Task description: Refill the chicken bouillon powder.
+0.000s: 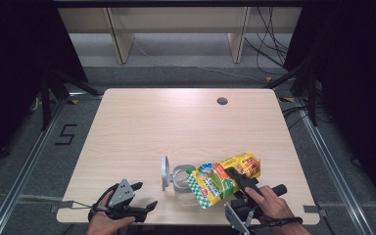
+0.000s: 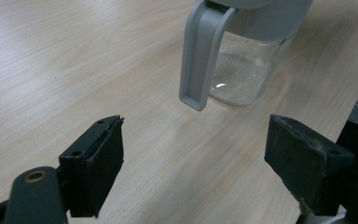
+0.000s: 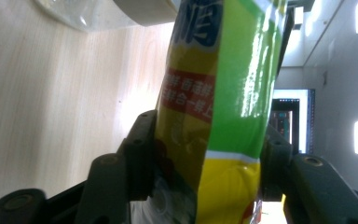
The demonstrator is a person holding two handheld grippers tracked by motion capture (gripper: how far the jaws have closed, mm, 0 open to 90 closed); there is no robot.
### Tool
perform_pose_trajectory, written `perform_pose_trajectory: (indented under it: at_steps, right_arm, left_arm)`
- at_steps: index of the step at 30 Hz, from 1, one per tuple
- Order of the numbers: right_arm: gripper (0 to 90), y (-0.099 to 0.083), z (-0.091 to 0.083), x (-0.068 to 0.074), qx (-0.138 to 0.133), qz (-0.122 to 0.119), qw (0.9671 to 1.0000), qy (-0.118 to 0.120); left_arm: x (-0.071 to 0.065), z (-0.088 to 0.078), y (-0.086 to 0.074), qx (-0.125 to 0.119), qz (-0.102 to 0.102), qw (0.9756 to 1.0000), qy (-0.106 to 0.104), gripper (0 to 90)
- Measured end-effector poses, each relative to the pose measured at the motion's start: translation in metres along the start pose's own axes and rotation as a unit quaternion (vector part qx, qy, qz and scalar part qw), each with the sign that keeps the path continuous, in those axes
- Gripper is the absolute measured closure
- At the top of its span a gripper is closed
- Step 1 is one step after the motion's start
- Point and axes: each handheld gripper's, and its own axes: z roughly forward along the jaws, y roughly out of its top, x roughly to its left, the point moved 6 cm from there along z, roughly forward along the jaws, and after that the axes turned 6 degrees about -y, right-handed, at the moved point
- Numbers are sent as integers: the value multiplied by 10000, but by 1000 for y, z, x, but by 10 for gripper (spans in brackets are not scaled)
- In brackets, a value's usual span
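The glossy yellow-and-green snack bag hung tilted over the mouth of the clear jar near the table's front edge, pinched across its middle by the right gripper. It looked light, soft and slick, so a grip mid-body seemed safest against slipping. The left gripper rested just left of the jar, jaws open and empty, facing the jar's grey handle.

My two grippers are matte black with blocky jaws, grey three-cornered plates on top, round brass-toned pivot screws and thin trailing cables.
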Motion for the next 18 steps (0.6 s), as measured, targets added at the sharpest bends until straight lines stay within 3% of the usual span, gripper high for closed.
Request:
perform_pose_trajectory:
  at_steps: [3,4,5,6,8,9,12,14,16,17,18]
  right_arm:
    - [520,2,0,-3,-26,-216,9998,-25]
    - [520,1,0,1,54,-50,10000,14]
    - [521,0,-2,2,152,-32,9999,38]
    - [521,1,-1,2,110,-37,9999,18]
    - [522,2,-1,0,141,-270,9995,29]
    - [521,2,0,2,101,-143,9998,-33]
    - [522,5,1,-5,37,-610,9981,-8]
    - [522,5,2,-6,55,-734,9973,-36]
    - [522,3,2,-4,134,-666,9977,28]
    - [522,2,1,-3,203,-593,9980,54]
    - [522,2,2,-4,179,-654,9977,46]
  left_arm:
    - [0,0,0,-12,-27,10000,-19,189]
    - [0,0,0,-3,-17,10000,-15,189]
    - [0,0,0,-3,-17,10000,-18,189]
    - [0,0,0,0,-14,10000,-21,189]
    - [-1,1,1,-55,-47,10000,-13,189]
    - [0,0,0,-7,11,10000,-3,189]
    - [0,0,0,-6,12,10000,-3,189]
    - [0,-1,0,-5,20,10000,-8,189]
    - [-1,0,1,-67,-16,10000,-26,189]
    - [1,0,0,2,58,10000,1,189]
    - [0,0,0,1,39,10000,-12,189]
